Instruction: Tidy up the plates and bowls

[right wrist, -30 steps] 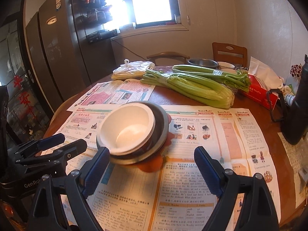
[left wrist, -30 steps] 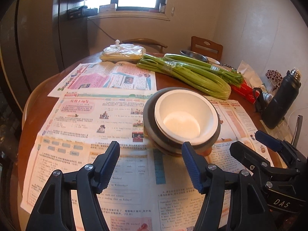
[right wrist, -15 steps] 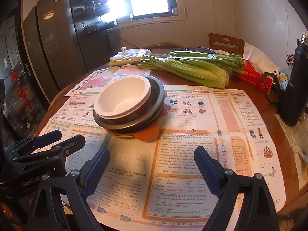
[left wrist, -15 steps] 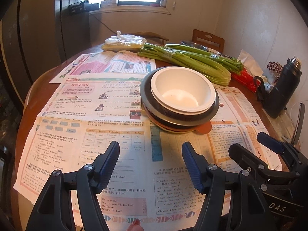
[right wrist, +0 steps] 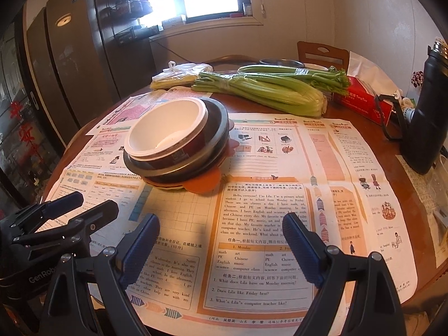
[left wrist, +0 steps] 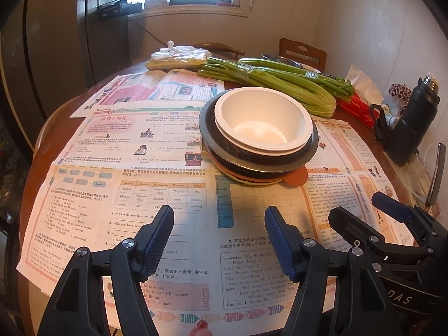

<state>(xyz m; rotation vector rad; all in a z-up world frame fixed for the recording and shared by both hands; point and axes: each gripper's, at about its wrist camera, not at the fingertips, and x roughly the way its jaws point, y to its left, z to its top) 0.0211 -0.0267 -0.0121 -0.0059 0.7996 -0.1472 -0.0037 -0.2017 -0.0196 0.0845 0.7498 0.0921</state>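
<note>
A stack of dishes rests on the newspaper-covered round table [left wrist: 50, 140]. On top sits a white-lined paper bowl [left wrist: 263, 120] [right wrist: 168, 128], under it a dark metal-rimmed plate [left wrist: 207, 128] [right wrist: 215, 140], then an orange plate [left wrist: 296, 176] [right wrist: 204, 182] and a pale one at the bottom. My left gripper [left wrist: 219, 224] hangs open over the newspaper, short of the stack, with nothing between its blue pads. My right gripper [right wrist: 221, 229] is open too, near and to the right of the stack, and empty. Each gripper shows in the other's view.
Bundled celery [left wrist: 274, 84] [right wrist: 266, 89] and a plastic bag [left wrist: 179, 56] lie behind the stack. A red tissue box [right wrist: 364, 100], a dark flask [left wrist: 411, 128] [right wrist: 431, 106] and small items crowd the right edge. A metal bowl [right wrist: 280, 62] and chairs stand at the back.
Both grippers have drawn back and sunk away from the stack; the stack, earlier tilted and close to the fingers, now rests flat on the newspaper farther off.
</note>
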